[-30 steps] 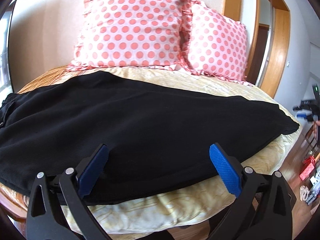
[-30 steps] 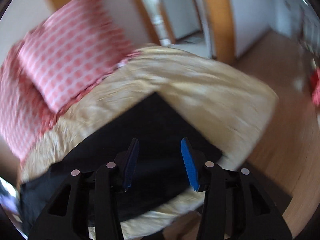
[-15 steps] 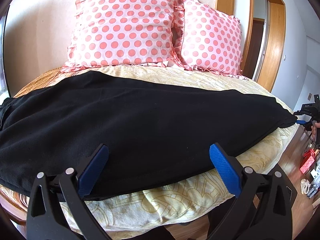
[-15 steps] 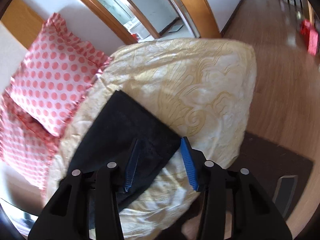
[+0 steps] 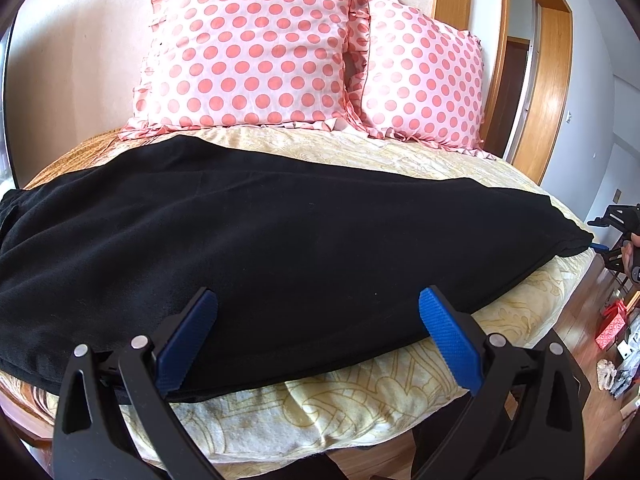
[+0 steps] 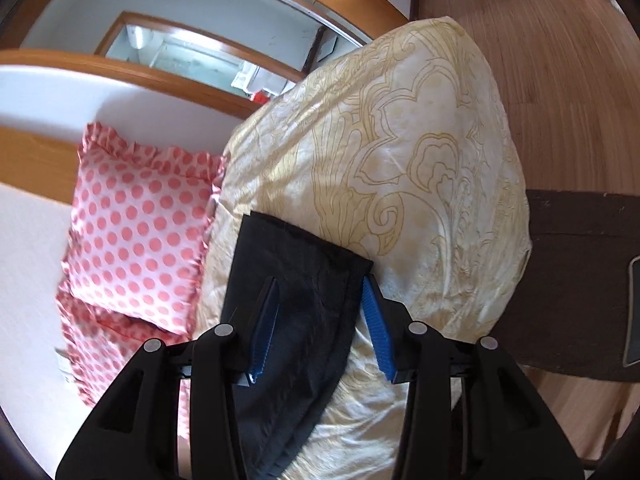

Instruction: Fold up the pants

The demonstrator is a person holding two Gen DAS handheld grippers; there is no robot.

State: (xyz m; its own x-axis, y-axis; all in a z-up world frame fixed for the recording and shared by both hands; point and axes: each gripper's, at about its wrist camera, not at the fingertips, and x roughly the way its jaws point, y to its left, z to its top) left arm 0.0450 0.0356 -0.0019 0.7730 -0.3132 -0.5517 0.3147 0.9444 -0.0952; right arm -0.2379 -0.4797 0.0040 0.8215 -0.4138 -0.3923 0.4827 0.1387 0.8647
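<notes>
Black pants [image 5: 280,248] are lying stretched lengthwise across the yellow bedspread [image 5: 360,412], in front of two pink dotted pillows [image 5: 256,52]. The left gripper [image 5: 320,336] is hovering wide open over their near edge, gripping nothing. The right gripper [image 6: 320,320] is standing partly open, straddling the leg-end corner of the pants, its pads not pressing the cloth.

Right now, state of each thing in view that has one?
Black fleece pants: spread flat across the bed, not yet folded.
Left gripper: open, holding nothing, at the pants' near edge.
Right gripper: open, straddling the cuff end, not pinching.
Two pink polka-dot pillows: propped upright against the headboard.
Yellow patterned bedspread: wrinkled.
</notes>
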